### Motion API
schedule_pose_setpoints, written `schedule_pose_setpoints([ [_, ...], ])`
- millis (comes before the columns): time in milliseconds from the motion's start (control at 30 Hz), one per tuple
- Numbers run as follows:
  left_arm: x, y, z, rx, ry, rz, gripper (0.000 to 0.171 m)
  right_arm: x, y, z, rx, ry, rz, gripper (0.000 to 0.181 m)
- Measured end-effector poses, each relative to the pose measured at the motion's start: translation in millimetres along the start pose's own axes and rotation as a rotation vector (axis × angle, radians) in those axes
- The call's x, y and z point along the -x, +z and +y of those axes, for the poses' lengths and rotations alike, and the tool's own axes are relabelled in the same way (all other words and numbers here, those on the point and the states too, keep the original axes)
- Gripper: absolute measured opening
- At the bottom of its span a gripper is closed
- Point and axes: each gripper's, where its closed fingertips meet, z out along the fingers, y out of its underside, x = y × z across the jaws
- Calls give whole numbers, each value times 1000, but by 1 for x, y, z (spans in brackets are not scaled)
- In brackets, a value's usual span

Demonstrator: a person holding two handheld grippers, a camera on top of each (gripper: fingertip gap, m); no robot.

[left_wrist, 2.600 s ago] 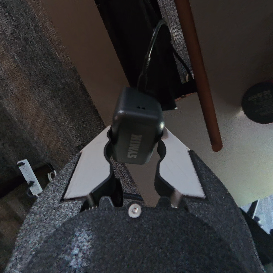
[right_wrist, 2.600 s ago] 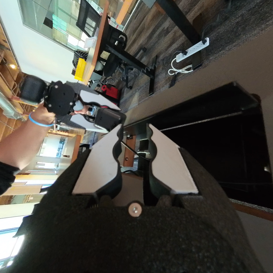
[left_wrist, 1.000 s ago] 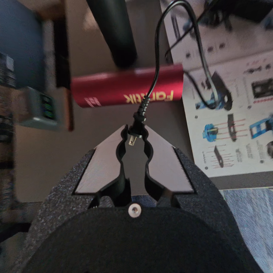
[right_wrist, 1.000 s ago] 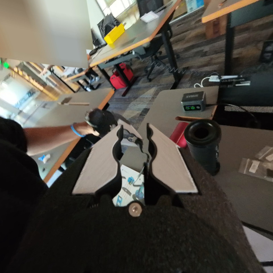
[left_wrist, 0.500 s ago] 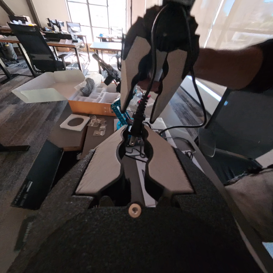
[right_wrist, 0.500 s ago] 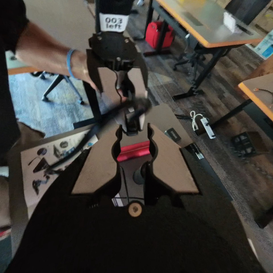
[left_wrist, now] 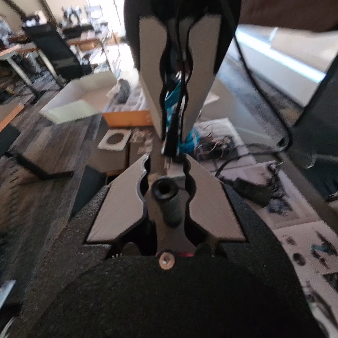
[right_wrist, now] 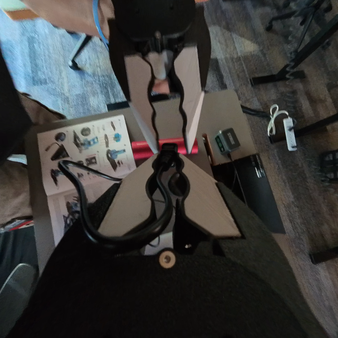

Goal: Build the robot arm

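A black two-prong plug (right_wrist: 169, 149) on a black cable (right_wrist: 82, 192) is held in the tips of my right gripper (right_wrist: 168, 155), which is shut on it. The cable runs back between the right fingers and loops off to the left. My left gripper (right_wrist: 172, 151) faces it tip to tip, open, with one fingertip on each side of the plug. In the left wrist view the plug (left_wrist: 170, 146) hangs from the right gripper (left_wrist: 172, 140) just ahead of the open left gripper (left_wrist: 166, 159). Both views are blurred.
On the grey table (right_wrist: 219, 113) lie a red tube (right_wrist: 141, 146), a black cylinder (left_wrist: 166, 197), a small grey box with green lights (right_wrist: 227, 140), a printed sheet (right_wrist: 82, 142) and a black adapter brick (left_wrist: 252, 190). A white power strip (right_wrist: 289, 135) lies on the floor. Both grippers' tips are close together, under 4 cm apart.
Half a second ago my left gripper held the plug and the right was open. Now the right is shut on the plug and the left has opened. Both grippers moved closer.
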Motion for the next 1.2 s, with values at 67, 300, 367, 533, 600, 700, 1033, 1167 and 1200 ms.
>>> schedule_pose_setpoints([
  [67, 31, -11, 29, 80, -5, -104, 35, -29, -7, 18, 86, -5, 91, 14],
  [300, 132, -48, 182, 50, -463, -457, 35, -202, 3, 53, 152, -27, 459, 14],
  [367, 143, -49, 204, -22, -569, -501, 36, -229, 46, 110, 275, -59, 419, 14],
  [533, 158, -75, 231, -236, -665, -655, 35, -226, 133, 230, 390, -21, 96, 14],
  [600, 163, -89, 245, -273, -644, -746, 35, -226, 156, 255, 405, -47, 24, 14],
  [700, 163, -96, 258, -315, -660, -775, 35, -220, 185, 275, 452, -76, -93, 15],
  [1033, 155, -91, 271, -343, -618, -821, 34, -200, 238, 327, 523, -99, -268, 14],
  [1167, 153, -80, 272, -317, -614, -781, 34, -204, 239, 331, 476, -61, -251, 14],
  [1200, 153, -77, 272, -310, -613, -774, 34, -204, 239, 331, 467, -52, -249, 14],
])
